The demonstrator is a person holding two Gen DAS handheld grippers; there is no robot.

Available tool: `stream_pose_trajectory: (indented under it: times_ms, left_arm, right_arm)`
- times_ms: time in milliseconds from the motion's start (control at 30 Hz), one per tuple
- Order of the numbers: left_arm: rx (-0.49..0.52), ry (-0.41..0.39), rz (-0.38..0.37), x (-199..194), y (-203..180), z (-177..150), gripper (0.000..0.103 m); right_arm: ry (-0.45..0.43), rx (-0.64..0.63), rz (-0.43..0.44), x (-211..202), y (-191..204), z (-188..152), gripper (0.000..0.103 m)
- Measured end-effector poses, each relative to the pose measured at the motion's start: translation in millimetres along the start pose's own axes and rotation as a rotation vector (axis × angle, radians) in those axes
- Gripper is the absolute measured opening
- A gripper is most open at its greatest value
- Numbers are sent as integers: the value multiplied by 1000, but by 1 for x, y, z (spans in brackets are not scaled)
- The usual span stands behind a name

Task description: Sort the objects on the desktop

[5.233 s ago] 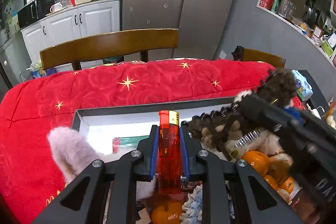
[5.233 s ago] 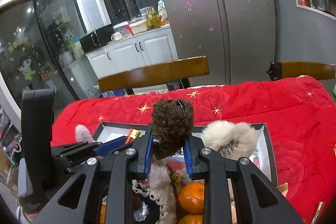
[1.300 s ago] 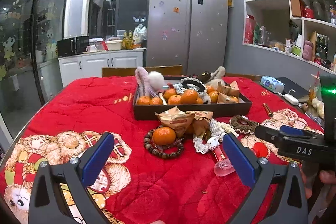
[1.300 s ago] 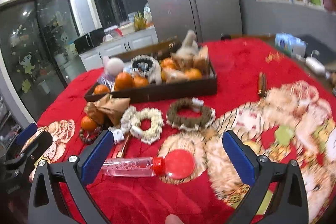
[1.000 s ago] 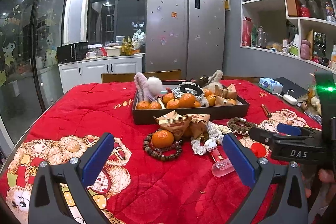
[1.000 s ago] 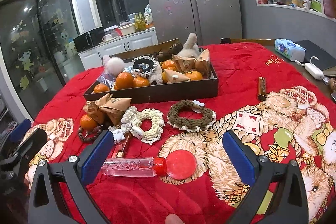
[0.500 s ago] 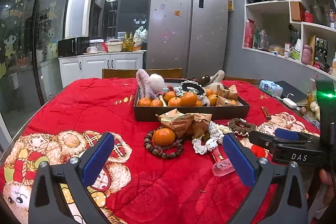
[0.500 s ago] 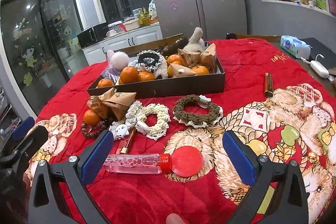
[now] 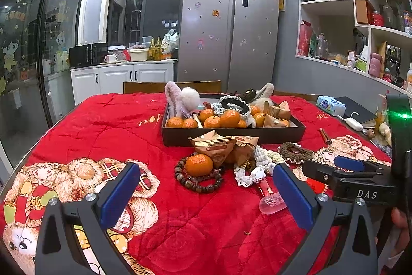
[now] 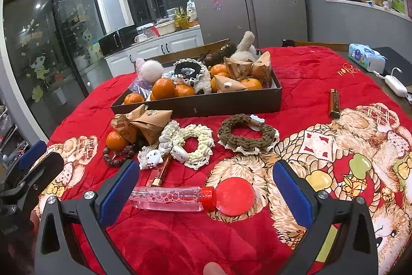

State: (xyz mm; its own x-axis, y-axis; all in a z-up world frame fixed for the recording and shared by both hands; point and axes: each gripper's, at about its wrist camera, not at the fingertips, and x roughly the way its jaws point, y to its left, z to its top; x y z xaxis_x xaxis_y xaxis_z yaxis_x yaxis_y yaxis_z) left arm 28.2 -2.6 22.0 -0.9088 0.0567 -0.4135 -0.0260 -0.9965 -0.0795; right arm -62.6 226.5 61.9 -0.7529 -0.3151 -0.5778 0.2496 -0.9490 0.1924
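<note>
A dark box (image 9: pixel 231 137) (image 10: pixel 206 102) on the red cloth holds tangerines, wrapped snacks and fluffy hair ties. In front of it lie a tangerine (image 9: pixel 199 165) (image 10: pixel 115 140) inside a brown bead bracelet (image 9: pixel 198 183), paper-wrapped snacks (image 10: pixel 144 121), a cream scrunchie (image 10: pixel 193 143), a brown scrunchie (image 10: pixel 246 133), a clear bottle with a red round cap (image 10: pixel 190 197) and a brown lighter (image 10: pixel 334 103). My left gripper (image 9: pixel 206 195) is open and empty, near the table's front. My right gripper (image 10: pixel 206 195) is open just behind the bottle, holding nothing.
A tissue pack (image 10: pixel 365 56), a white charger (image 10: pixel 394 84) and a dark notebook sit at the right edge. A wooden chair (image 9: pixel 172 86) stands behind the table. Bare red cloth lies to the left of the box.
Both grippers held items over the box five seconds ago; both are now open, empty and drawn back to the table's front. In the last second the right one crept closer to the bottle.
</note>
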Motion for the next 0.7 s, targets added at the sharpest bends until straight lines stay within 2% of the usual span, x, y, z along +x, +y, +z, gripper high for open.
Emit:
stream_pose_trajectory:
  times_ms: [300, 700]
  left_arm:
    - [-25, 31, 22, 6, 5, -1, 103]
    - [-1, 30, 12, 7, 2, -1, 103]
  right_arm:
    - [4, 2, 4, 0, 0, 0, 103]
    - [2, -2, 0, 0, 1, -1, 103]
